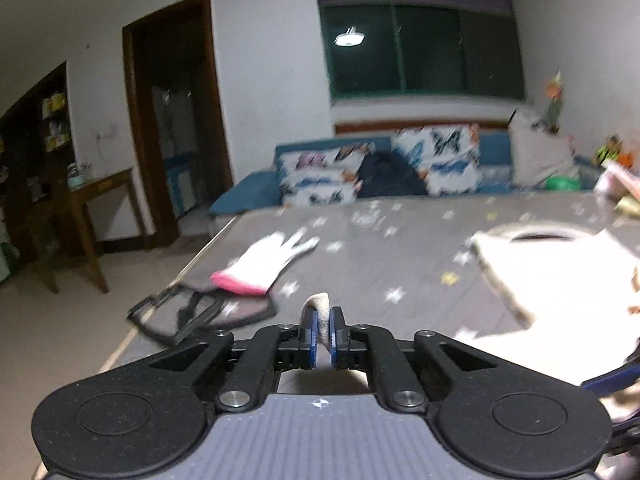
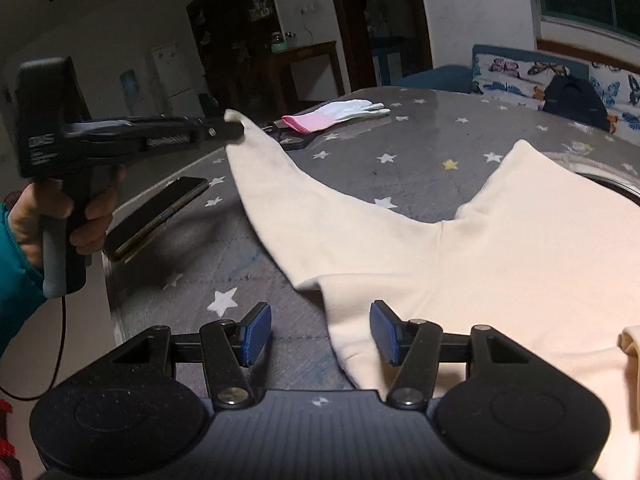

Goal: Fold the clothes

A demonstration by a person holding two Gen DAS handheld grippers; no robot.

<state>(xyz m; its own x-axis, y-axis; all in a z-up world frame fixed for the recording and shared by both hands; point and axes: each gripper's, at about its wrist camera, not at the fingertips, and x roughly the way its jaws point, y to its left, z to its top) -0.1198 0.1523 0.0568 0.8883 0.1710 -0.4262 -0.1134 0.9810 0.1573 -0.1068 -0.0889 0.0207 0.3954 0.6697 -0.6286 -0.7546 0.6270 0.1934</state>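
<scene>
On the grey star-patterned surface lies a cream garment, spread across the right side with one sleeve stretched out to the left. At the sleeve's end, the left hand-held gripper has its blue pads pressed together on the cuff, a tuft of cream cloth poking up between them; in the right wrist view the same tool is seen from the side, held by a hand in a teal sleeve, lifting the cuff just off the surface. The right hand-held gripper hangs over the garment's near edge with its fingers spread apart and nothing between the pads. A dark phone lies on the surface near the left edge. Farther back rest a white glove with a pink cuff and, just beside it, a dark mask-like item. Beyond the surface stands a blue sofa with butterfly-print cushions.
</scene>
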